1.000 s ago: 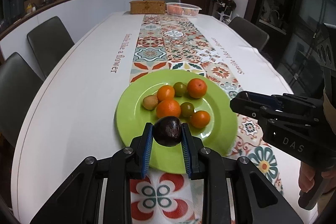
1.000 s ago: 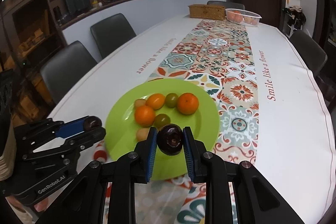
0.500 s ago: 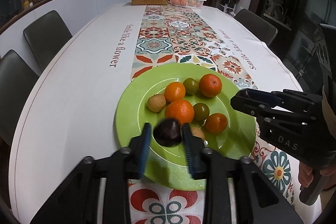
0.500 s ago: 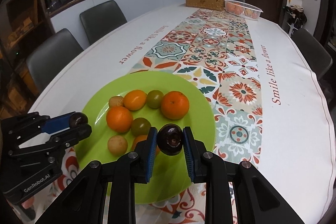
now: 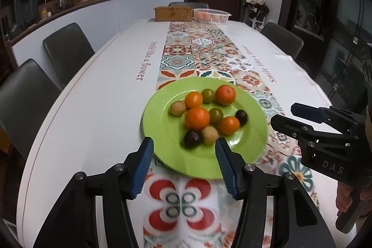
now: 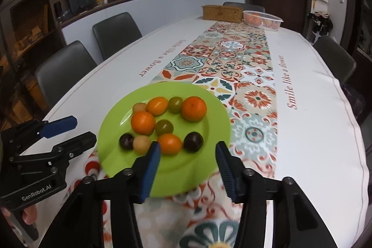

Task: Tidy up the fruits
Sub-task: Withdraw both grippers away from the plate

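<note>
White cloth covers the long dining table point(image 5: 97, 94), with a patterned tile runner point(image 5: 200, 50) down its middle and grey chairs point(image 5: 67, 50) along the sides. At the far end stand a woven box point(image 5: 174, 13) and a white basket point(image 5: 212, 15).

On the runner sits a green plate point(image 5: 162, 127) holding the fruit: three oranges, two green fruits, two tan ones and two dark ones. One dark fruit point(image 5: 192, 139) lies at the near edge of the pile, touching a tan fruit point(image 5: 210, 135); the other dark fruit point(image 6: 193, 142) lies on the right side of the plate, just beside an orange point(image 6: 170, 143).

The left gripper point(image 5: 184, 163) hovers over the plate's near rim, its jaws opening, nothing between them. The right gripper point(image 6: 188, 166) does the same, jaws opening and empty, with the second dark fruit lying free just beyond its tips.
</note>
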### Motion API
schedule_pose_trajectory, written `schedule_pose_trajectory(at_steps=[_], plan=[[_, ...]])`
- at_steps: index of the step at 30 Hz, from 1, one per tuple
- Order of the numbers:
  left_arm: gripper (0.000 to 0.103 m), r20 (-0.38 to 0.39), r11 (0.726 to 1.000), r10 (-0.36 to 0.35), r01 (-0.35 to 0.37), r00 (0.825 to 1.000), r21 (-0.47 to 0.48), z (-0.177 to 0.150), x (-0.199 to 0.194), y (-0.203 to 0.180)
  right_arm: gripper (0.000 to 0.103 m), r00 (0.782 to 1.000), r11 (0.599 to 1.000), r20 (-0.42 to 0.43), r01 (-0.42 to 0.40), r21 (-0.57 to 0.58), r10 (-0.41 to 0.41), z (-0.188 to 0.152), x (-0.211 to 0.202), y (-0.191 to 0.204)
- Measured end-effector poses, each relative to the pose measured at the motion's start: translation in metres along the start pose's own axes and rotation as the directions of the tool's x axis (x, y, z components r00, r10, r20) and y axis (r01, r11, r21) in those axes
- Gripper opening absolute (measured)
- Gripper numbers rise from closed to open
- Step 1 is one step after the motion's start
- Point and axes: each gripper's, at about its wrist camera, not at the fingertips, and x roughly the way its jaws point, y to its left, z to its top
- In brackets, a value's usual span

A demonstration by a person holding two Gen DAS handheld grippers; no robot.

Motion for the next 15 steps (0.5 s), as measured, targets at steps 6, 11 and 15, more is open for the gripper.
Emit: schedule_pose_trajectory(at_steps=[6,11,15], plan=[[0.067,0.069,1.000,0.027,-0.027,0.997,0.003,-0.013,-0.041,-0.011,0.061,0.999,0.998,0.042,-0.005,0.059,0.002,-0.016,-0.037,0.000],[0.076,0.124,0.997,0.069,-0.071,0.990,0.010,-0.021,-0.069,-0.018,0.070,0.996,0.996,0.079,0.024,0.086,-0.031,-0.030,-0.070,0.001],[0.083,0.154,0.996,0.083,-0.086,0.985,0.014,-0.029,-0.089,-0.023,0.074,0.992,0.996,0.113,0.048,0.079,-0.056,-0.039,-0.095,0.004]])
